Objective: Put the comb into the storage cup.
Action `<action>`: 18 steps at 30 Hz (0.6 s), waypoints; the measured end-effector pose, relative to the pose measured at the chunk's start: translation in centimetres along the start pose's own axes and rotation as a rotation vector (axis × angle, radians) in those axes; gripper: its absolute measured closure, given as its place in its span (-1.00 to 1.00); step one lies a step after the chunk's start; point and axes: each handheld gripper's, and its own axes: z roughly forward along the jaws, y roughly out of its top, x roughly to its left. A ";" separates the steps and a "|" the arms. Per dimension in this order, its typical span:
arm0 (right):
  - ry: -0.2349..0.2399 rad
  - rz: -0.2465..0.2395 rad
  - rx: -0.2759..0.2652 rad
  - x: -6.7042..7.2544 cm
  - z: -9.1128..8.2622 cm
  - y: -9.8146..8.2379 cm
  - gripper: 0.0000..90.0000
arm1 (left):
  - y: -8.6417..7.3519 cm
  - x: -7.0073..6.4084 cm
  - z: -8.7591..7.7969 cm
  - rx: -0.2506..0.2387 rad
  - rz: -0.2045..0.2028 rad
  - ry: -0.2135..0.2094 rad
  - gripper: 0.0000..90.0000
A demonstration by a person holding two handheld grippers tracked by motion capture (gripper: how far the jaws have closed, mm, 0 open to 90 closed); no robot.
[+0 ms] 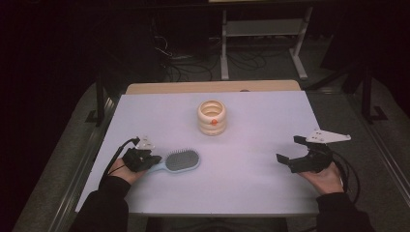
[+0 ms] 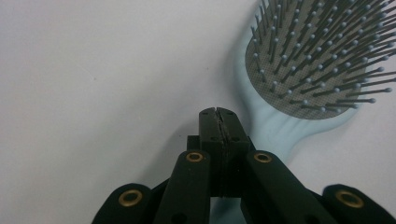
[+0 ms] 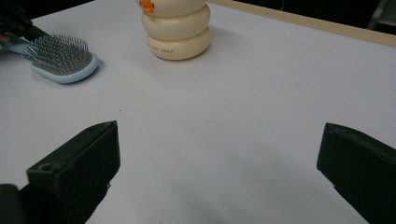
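Seemingly over the hairbrush (image 1: pixel 181 161) handle, the left gripper (image 1: pixel 151 160) sits closed, empty.

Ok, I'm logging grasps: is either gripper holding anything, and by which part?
Nothing visibly: the left gripper is shut, jaw on jaw, over the hairbrush handle, with nothing between; the right gripper is open.

The table (image 1: pixel 251 179) surface between the hairbrush (image 1: pixel 181 160) and the right claw (image 1: pixel 289 150) lies open; a hand could pass there unhindered. Beyond the hairbrush, toward the far edge, stands one obstacle: a cream ringed holder (image 1: pixel 212 117), upright, well apart from the brush. Passage is free on either side of that holder. On the brush's handle side, the left claw (image 1: pixel 154 159) with its jaws pressed together occupies the approach.
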 end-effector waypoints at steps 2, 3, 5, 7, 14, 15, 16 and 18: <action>0.001 0.000 0.001 0.0 0.0 0.0 -1.00 | -0.1 -0.1 0.0 0.008 -0.003 -0.011 1.00; 0.001 0.000 0.001 0.0 0.0 0.0 -1.00 | -0.2 -0.1 -0.1 0.014 -0.001 -0.013 1.00; 0.001 0.000 0.001 0.0 0.0 0.0 -1.00 | -0.2 -0.2 -0.2 0.018 -0.002 -0.018 1.00; 0.001 0.001 0.001 0.0 0.0 0.0 -1.00 | -0.3 -0.2 -0.4 0.022 -0.001 -0.019 1.00; 0.001 0.001 0.001 0.0 0.0 0.0 -1.00 | -0.1 0.1 -1.3 0.029 0.008 -0.017 0.89; 0.001 0.001 0.002 0.0 0.0 0.0 -1.00 | -0.1 0.1 -1.5 0.029 0.011 -0.019 0.88; 0.002 0.001 0.002 0.0 0.0 0.0 -1.00 | -0.1 0.2 -1.6 0.033 0.018 -0.020 0.86; 0.002 0.002 0.004 0.0 0.0 0.0 -1.00 | 0.1 0.3 -2.0 0.038 0.031 -0.023 0.79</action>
